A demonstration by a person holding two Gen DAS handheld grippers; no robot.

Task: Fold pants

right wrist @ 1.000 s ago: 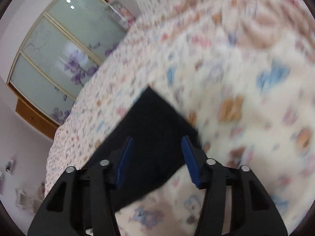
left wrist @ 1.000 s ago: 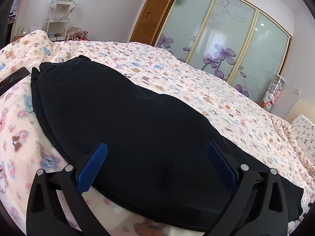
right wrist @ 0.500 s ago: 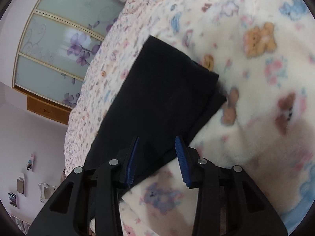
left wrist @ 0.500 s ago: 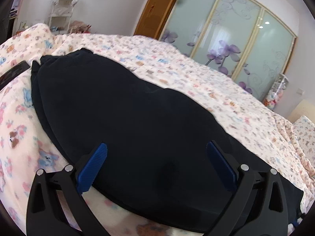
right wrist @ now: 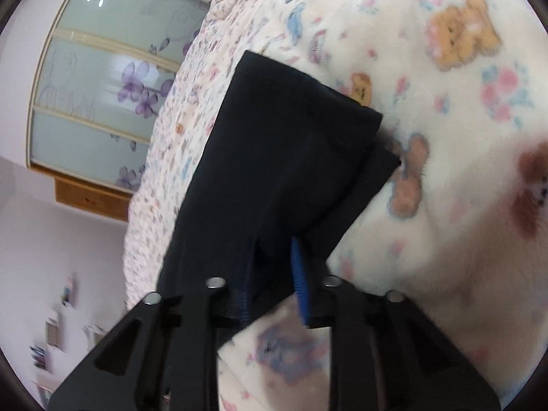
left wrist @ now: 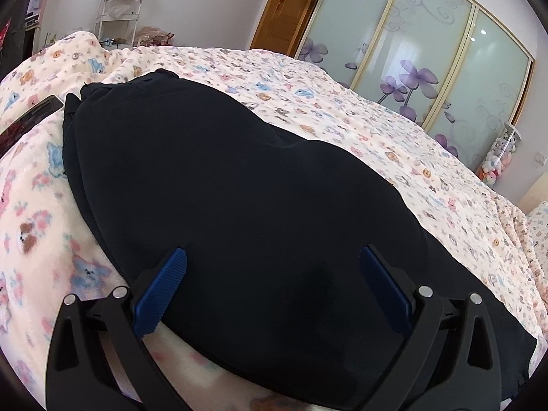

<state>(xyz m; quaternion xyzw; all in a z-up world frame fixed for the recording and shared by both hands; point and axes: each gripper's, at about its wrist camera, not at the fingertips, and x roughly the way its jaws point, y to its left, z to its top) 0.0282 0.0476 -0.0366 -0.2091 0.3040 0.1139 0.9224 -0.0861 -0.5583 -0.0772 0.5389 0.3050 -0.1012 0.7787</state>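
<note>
Black pants (left wrist: pixel 239 188) lie flat on a bear-print blanket (left wrist: pixel 342 109), waistband at the far left. My left gripper (left wrist: pixel 274 274) hovers low over the near part of the pants, its blue pads (left wrist: pixel 164 287) spread wide with nothing pinched. In the right wrist view the hem end of the stacked legs (right wrist: pixel 291 137) rests on the blanket (right wrist: pixel 445 205). My right gripper (right wrist: pixel 272 267) is closing at the near side edge of the legs. A fold of black cloth is squeezed between its pads (right wrist: pixel 299 274), and the cloth partly covers the left pad.
A dark flat phone-like object (left wrist: pixel 30 120) lies on the blanket left of the waistband. Behind the bed stand frosted sliding wardrobe doors (left wrist: pixel 428 51), a wooden door (left wrist: pixel 281 17), a white shelf rack (left wrist: pixel 120 10) and a tube of plush toys (left wrist: pixel 496 157).
My right gripper has sunk and rolled toward the leg end, and its jaws have narrowed from half open onto the cloth edge. The left gripper has tilted slightly and stays open.
</note>
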